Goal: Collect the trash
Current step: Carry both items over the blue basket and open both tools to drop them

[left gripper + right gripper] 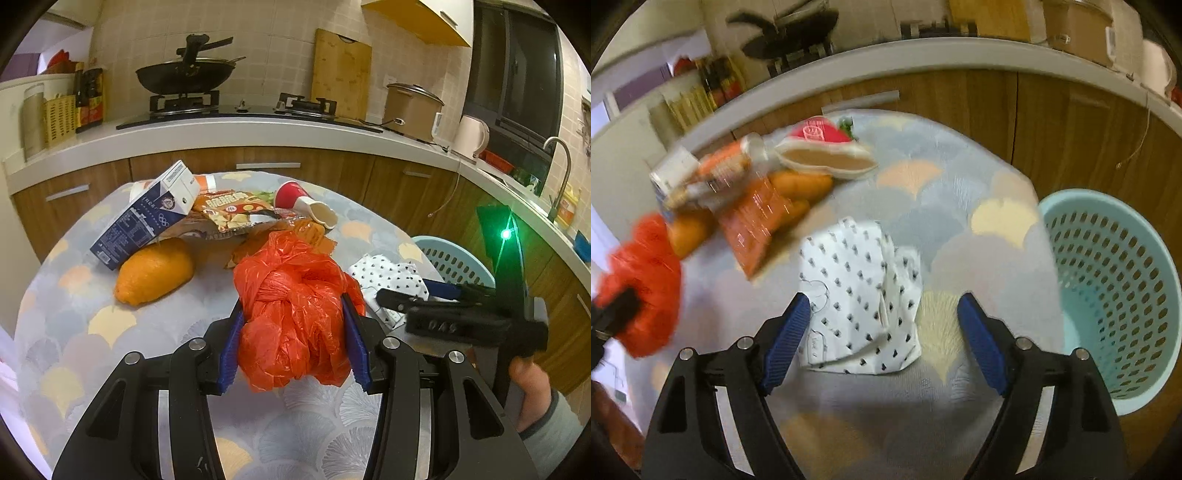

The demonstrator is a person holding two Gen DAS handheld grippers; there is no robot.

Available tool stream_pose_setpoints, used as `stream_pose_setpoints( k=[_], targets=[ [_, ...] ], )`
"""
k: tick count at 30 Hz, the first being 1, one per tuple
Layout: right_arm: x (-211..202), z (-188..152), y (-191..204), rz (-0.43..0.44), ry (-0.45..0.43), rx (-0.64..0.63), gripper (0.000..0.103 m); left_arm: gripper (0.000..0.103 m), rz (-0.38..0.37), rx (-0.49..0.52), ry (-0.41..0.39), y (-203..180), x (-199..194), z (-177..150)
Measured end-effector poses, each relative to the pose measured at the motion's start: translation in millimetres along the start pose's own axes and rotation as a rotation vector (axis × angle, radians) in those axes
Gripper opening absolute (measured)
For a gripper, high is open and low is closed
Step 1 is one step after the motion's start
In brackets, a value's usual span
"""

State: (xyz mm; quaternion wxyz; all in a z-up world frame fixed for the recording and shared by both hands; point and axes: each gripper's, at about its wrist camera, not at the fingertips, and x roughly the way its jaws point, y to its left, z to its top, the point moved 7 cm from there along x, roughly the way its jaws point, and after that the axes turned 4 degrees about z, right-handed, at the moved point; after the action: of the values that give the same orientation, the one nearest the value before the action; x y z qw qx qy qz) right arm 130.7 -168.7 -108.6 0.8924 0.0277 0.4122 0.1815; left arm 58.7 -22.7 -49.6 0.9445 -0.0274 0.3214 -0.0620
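Observation:
My left gripper (pixel 293 332) is shut on a crumpled red plastic bag (pixel 291 288), its blue pads (pixel 231 343) pressing both sides just above the table. The same bag (pixel 642 280) shows blurred at the left of the right wrist view. My right gripper (pixel 884 306) stands open over a white paper bag with black dots (pixel 860 295); the left pad is at the bag's edge and the right pad is clear of it. In the left wrist view that gripper (pixel 406 291) hovers over the dotted bag (pixel 388 273). A teal perforated basket (pixel 1115 295) stands beside the table.
On the patterned tablecloth (pixel 110 332) lie a blue-and-white milk carton (pixel 147 214), an orange fruit (pixel 155 273), a snack wrapper (pixel 236 210) and a tipped red paper cup (pixel 303 201). Behind runs a counter (pixel 258 129) with stove, wok and pot. A hand (pixel 528 380) holds the right gripper.

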Motion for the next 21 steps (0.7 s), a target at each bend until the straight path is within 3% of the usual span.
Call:
stream_pose_setpoints(
  k=[1,2,3,4,5,6,14,21],
  targets=[
    [-0.6,-1.6,5.5,-0.032,0.002,-0.033,0.064,0.046,-0.003,0.003,0.001,-1.5,1.2,0.3],
    [-1.5,-3.0,10.3,-0.058,0.000,-0.068,0.044,0.046,-0.005,0.005,0.002,-3.2,2.1,0.7],
    [-3.3,-3.6,14.2,-0.057,-0.004,-0.085,0.031,0.046,-0.008,0.007,0.004,-5.2,3.2,0.7],
    [-6.3,-3.2,17.0,-0.041,-0.012,-0.084,0.024,0.046,-0.011,0.011,0.007,-8.4,5.6,0.9],
    [-9.2,-2.5,17.2,-0.031,-0.019,-0.077,0.011,0.046,-0.012,0.016,0.009,-10.8,6.7,1.0],
    [-12.3,-1.7,16.4,-0.025,-0.026,-0.068,0.007,0.046,-0.011,0.024,0.012,-13.8,8.5,1.4],
    [-67.4,26.6,-17.2,-0.036,-0.171,-0.014,0.003,0.046,-0.054,0.088,-0.019,-54.4,11.3,32.7],
    [-116.3,41.6,-92.9,-0.132,-0.257,0.062,0.003,0.046,-0.155,0.170,-0.020,-129.4,30.8,59.9]
  ],
)
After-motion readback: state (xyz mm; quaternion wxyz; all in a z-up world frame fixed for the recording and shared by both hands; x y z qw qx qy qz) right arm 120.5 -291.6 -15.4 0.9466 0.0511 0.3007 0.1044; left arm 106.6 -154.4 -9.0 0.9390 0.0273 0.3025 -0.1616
